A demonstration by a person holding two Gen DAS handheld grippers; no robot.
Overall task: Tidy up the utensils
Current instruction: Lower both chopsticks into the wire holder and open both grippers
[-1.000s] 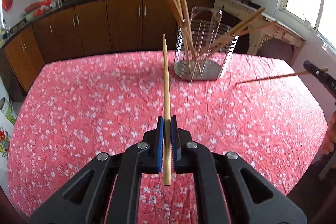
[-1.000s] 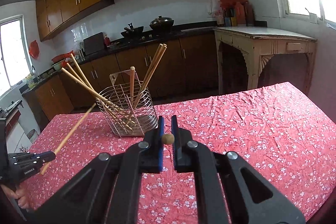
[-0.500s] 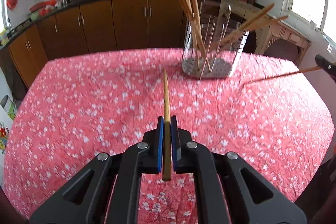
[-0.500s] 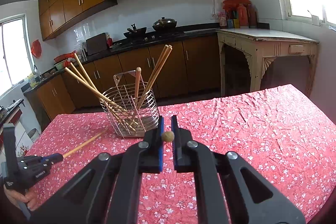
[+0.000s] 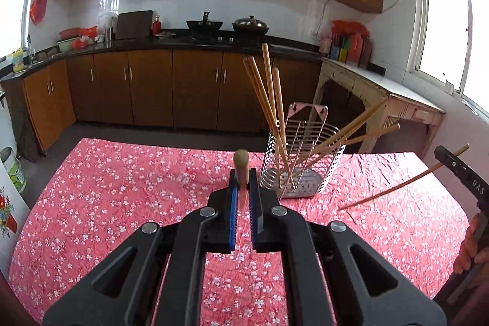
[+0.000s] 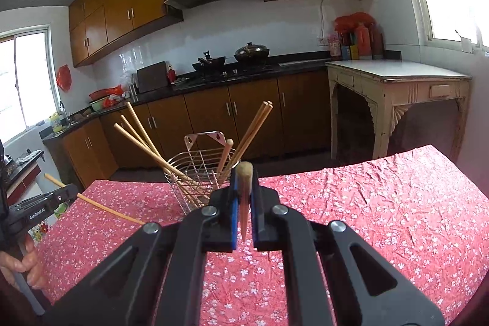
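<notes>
My left gripper is shut on a wooden chopstick, which I see almost end-on, butt toward the camera. Just right of it and beyond stands the wire utensil holder with several chopsticks leaning out. My right gripper is shut on another chopstick, thick end up, with the holder behind and to its left. Each gripper shows in the other's view: the right one at the far right with its long chopstick slanting down left, the left one at the far left with its chopstick.
The table wears a red flowered cloth. A hand holds the right tool at the table's right edge, and a hand holds the left tool. A cream side table and brown kitchen cabinets stand beyond.
My left gripper has risen and tipped up, so its chopstick went from lying lengthwise ahead to showing end-on. The right gripper rose slightly. More of the kitchen wall fills both views.
</notes>
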